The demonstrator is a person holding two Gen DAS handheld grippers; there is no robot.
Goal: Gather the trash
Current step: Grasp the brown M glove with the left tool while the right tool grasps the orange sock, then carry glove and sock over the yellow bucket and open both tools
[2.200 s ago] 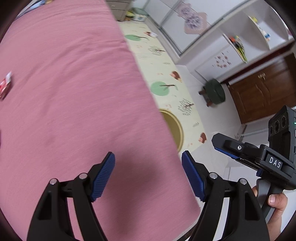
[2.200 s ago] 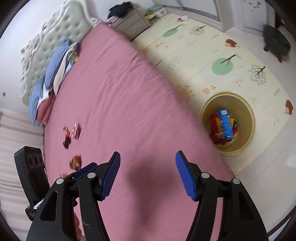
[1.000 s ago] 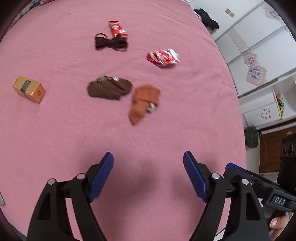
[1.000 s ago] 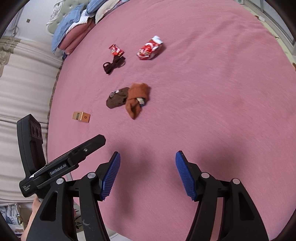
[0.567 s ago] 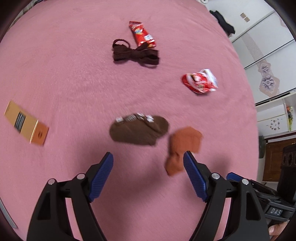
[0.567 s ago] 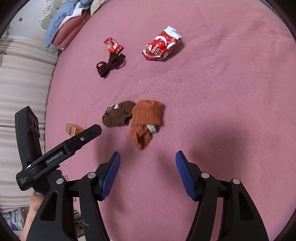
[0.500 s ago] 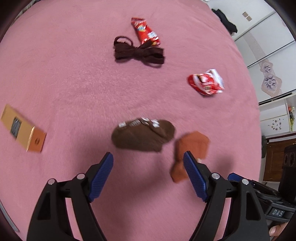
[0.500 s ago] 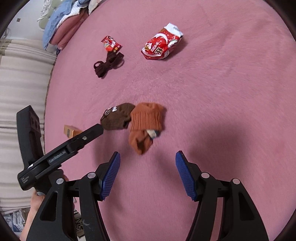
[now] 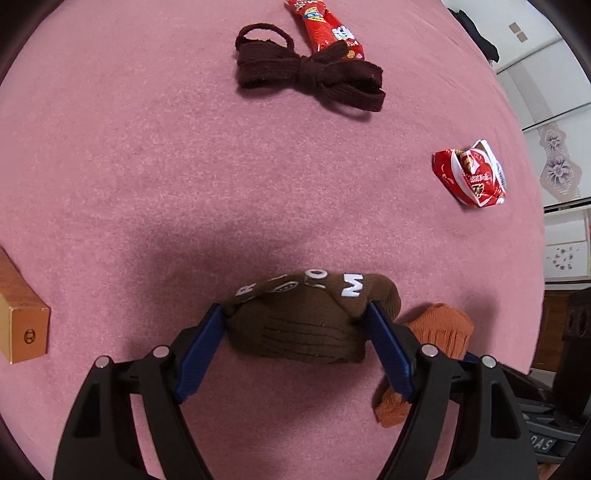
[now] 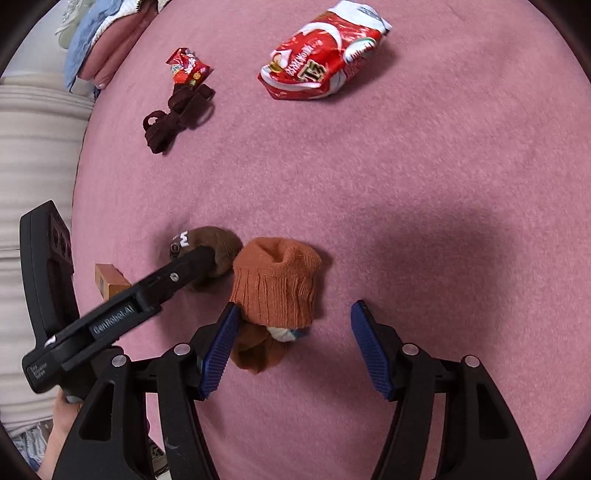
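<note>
On the pink bed, my left gripper (image 9: 295,310) is open with its jaws on either side of a dark brown sock (image 9: 306,325) with white letters; the pads touch its ends. The left gripper also shows in the right wrist view (image 10: 199,262). An orange sock (image 10: 277,288) lies beside the brown sock (image 10: 218,247). My right gripper (image 10: 291,314) is open and set around the orange sock's near end. A crumpled red snack bag (image 10: 321,59) (image 9: 469,177) and a small red wrapper (image 9: 325,29) (image 10: 186,66) lie farther off.
A dark brown bow (image 9: 310,74) (image 10: 173,114) lies next to the small red wrapper. A small orange box (image 9: 20,317) (image 10: 109,280) sits at the left. Pillows (image 10: 107,37) lie at the bed's head. Wardrobe doors (image 9: 546,110) stand beyond the bed's right edge.
Both grippers have come down and forward onto the bed. The left now straddles the brown sock and the right straddles the orange sock. Both stay open.
</note>
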